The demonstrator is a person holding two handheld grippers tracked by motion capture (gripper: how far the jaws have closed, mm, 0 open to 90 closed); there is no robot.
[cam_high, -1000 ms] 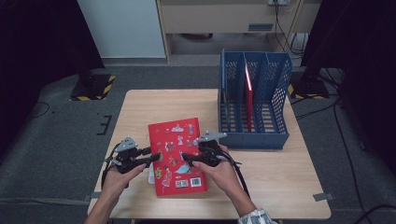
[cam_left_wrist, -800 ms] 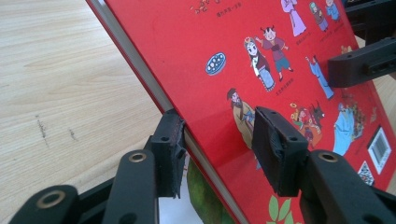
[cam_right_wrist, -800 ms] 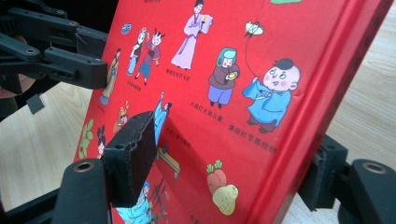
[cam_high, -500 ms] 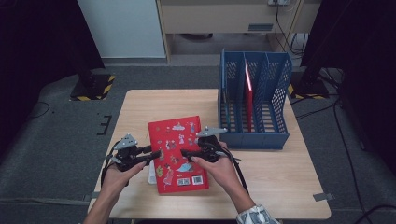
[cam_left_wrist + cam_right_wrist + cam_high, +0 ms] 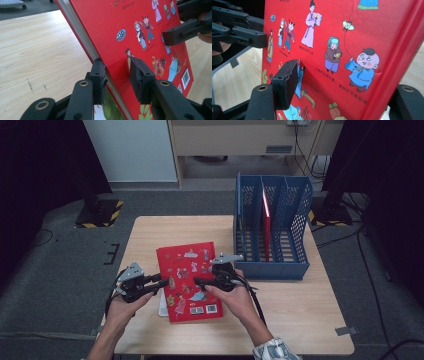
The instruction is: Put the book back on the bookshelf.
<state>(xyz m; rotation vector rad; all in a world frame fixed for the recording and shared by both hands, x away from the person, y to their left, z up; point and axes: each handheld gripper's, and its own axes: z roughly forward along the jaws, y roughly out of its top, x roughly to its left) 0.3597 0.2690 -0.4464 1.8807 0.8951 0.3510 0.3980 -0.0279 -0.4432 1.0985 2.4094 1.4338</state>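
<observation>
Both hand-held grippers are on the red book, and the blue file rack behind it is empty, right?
Not quite. The blue file rack is not empty: the high view shows a red book standing upright in it. Both hand-held grippers, left and right, are on the red picture book.

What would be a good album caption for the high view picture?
Two hand-held grippers, left and right, clamp opposite edges of a red picture book on a wooden table beside a blue file rack.

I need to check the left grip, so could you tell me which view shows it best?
The left gripper view: the left gripper clamps the book edge. The high view shows it small; the right gripper view, distant.
</observation>
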